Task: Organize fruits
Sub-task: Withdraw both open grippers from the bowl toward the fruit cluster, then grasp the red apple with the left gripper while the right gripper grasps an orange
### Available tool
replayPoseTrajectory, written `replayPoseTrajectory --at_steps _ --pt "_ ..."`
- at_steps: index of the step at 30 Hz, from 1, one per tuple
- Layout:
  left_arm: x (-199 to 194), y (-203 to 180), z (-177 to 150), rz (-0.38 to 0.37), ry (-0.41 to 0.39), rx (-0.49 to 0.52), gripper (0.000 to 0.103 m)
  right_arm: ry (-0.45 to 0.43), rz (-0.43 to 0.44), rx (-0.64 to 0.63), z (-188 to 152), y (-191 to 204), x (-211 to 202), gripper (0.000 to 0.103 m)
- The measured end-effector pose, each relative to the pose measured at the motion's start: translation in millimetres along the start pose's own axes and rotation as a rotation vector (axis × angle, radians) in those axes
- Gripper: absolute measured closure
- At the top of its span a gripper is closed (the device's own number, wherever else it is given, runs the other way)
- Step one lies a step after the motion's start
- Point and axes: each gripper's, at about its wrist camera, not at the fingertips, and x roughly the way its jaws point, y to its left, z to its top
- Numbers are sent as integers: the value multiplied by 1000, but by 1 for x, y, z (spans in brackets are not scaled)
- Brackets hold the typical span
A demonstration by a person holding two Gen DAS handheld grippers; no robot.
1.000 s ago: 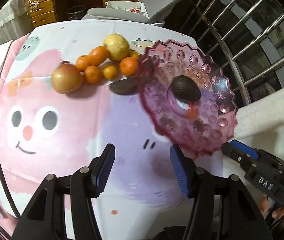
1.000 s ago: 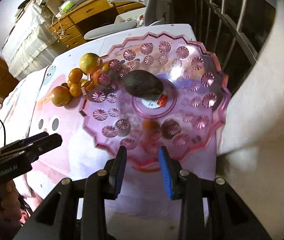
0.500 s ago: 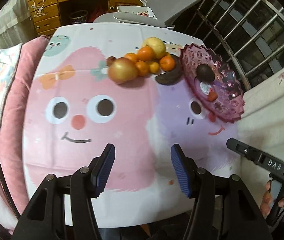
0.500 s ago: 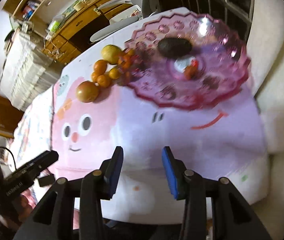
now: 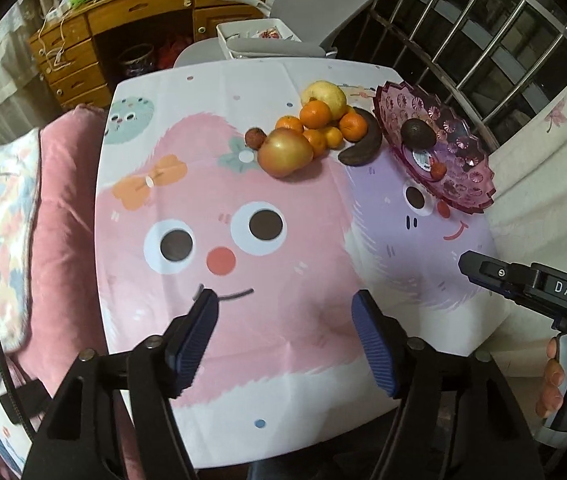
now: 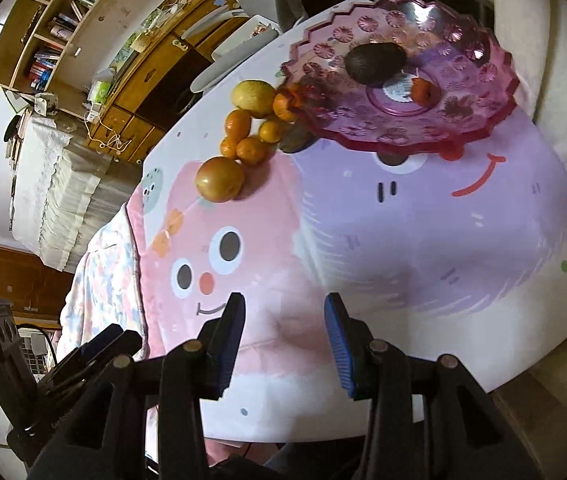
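A pink glass bowl (image 5: pixel 467 168) (image 6: pixel 479 80) stands at the table's far right, holding a dark avocado (image 5: pixel 417 133) (image 6: pixel 375 62) and a small red fruit (image 5: pixel 438 169) (image 6: pixel 421 90). Left of it lies a heap of fruit: a large apple (image 5: pixel 284 152) (image 6: pixel 219 179), several oranges (image 5: pixel 315 115) (image 6: pixel 238 124), a yellow pear (image 5: pixel 329 94) (image 6: pixel 254 97), a dark banana (image 5: pixel 363 144) and a lychee (image 5: pixel 253 137). My left gripper (image 5: pixel 285 316) hovers over the near cloth with its jaws opening and nothing between them. My right gripper (image 6: pixel 283 320) is open and empty too.
A cartoon-face tablecloth (image 5: pixel 219 216) covers the table. A pink cushion and patterned quilt (image 5: pixel 23 216) lie left of it. A grey chair (image 5: pixel 275 40) and a wooden desk (image 5: pixel 131 12) stand behind. A metal railing (image 5: pixel 483 28) runs at the right. A hand holds the right gripper's handle (image 5: pixel 563 364).
Both grippers have drawn back from the bowl toward the table's near edge, so the whole cloth shows. The left jaws stand wider now, and the right jaws have also parted somewhat.
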Motion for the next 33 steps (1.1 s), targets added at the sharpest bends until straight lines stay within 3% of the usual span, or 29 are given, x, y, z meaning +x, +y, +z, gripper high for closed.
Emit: replayPoseTrajectory --at_steps 8,15,18,25,33 --pt "12 7 33 2 -28 43 25 -8 52 -16 26 26 11 57" --pt "45 10 66 29 -21 107 20 5 131 24 80 46 39 54" --pt "59 10 78 1 -24 124 17 11 138 20 100 56 51 54" --pt "95 8 106 -16 -77 191 15 29 117 -16 142 74 90 49" --pt "143 -1 121 -29 -89 249 15 39 30 -55 169 80 129 43"
